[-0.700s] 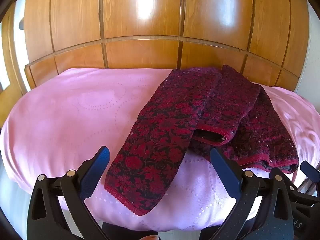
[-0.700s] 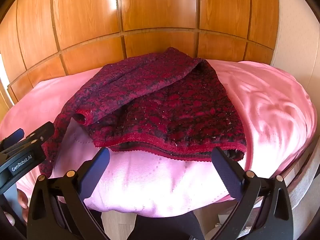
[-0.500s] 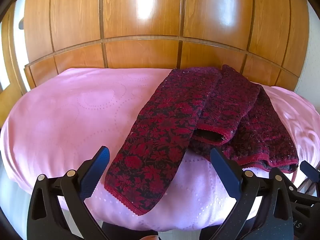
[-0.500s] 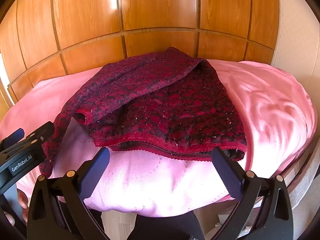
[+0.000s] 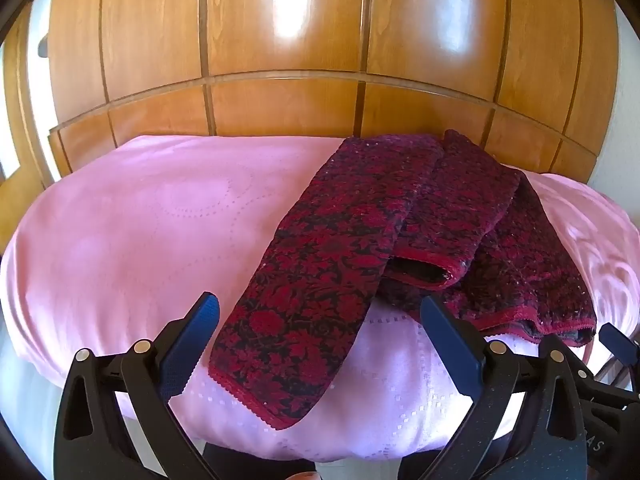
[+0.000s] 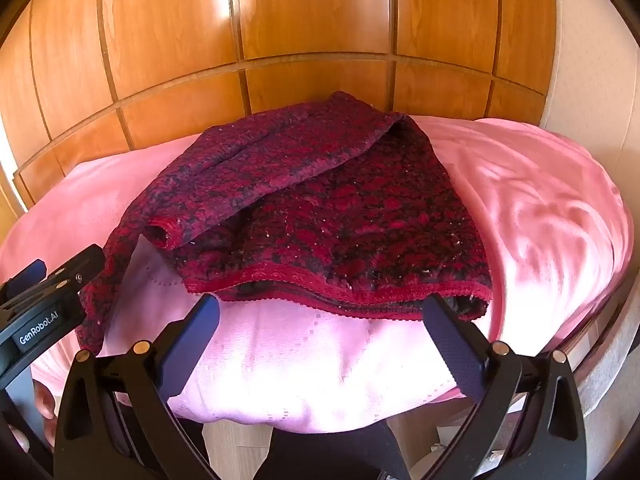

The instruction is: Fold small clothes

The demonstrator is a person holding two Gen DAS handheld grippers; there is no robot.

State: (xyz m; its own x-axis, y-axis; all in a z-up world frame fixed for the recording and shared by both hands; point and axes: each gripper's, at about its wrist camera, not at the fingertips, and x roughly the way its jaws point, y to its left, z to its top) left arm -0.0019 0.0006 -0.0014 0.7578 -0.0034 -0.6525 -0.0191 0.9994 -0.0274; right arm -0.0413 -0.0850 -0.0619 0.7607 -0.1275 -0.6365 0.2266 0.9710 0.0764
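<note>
While both claws, left gripper (image 5: 318, 346) and right gripper (image 6: 320, 344), are hanging wide and empty, you're risking pinching the pink cover (image 5: 120, 232) beneath the garment (image 5: 316, 304) ahead.

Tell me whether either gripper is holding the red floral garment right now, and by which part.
Nothing is held. The left gripper and right gripper are both open, short of the garment lying on the pink cover.
</note>
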